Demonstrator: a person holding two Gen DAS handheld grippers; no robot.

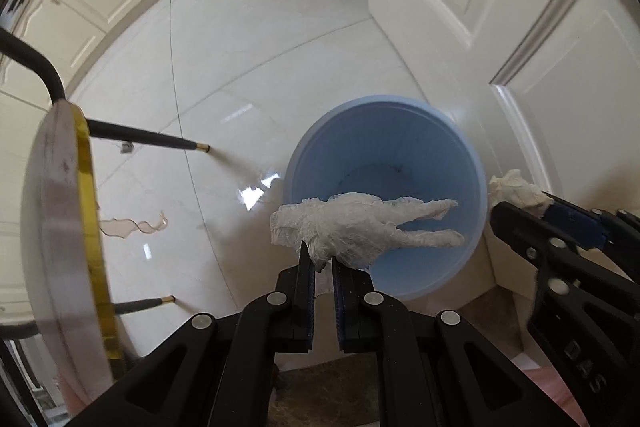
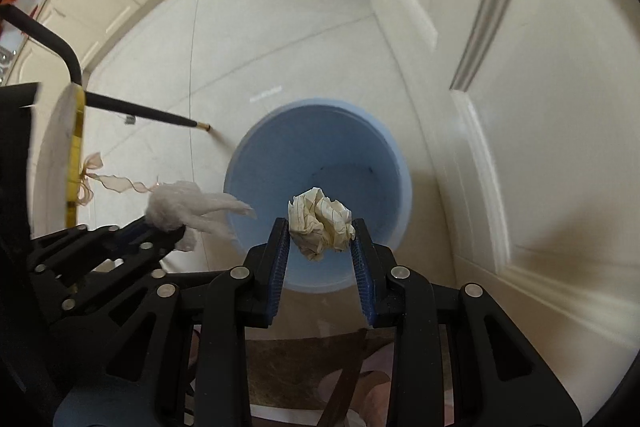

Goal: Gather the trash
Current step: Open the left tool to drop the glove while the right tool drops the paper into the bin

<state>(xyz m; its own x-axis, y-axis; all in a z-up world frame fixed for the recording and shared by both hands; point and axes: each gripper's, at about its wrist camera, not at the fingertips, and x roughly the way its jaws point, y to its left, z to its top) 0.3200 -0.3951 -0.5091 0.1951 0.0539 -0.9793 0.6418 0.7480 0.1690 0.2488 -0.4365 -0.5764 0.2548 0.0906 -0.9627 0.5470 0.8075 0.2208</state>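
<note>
Left wrist view: the left gripper (image 1: 323, 261) has its jaws pinched almost together on a crumpled translucent white disposable glove (image 1: 360, 225), which hangs over the near rim of the round light-blue plastic bin (image 1: 476, 171) standing on the white tiled floor (image 1: 248, 67). The bin's interior appears empty — nothing is deposited yet. Right wrist view: the right gripper (image 2: 321, 237) is partly closed, its blue pads clamping a crumpled cream paper ball (image 2: 321, 223) directly above the bin opening. Judged progress: both items are picked up and positioned; release into the bin remains. A thin ribbon (image 2: 116, 183) on the floor may also need collecting.
</note>
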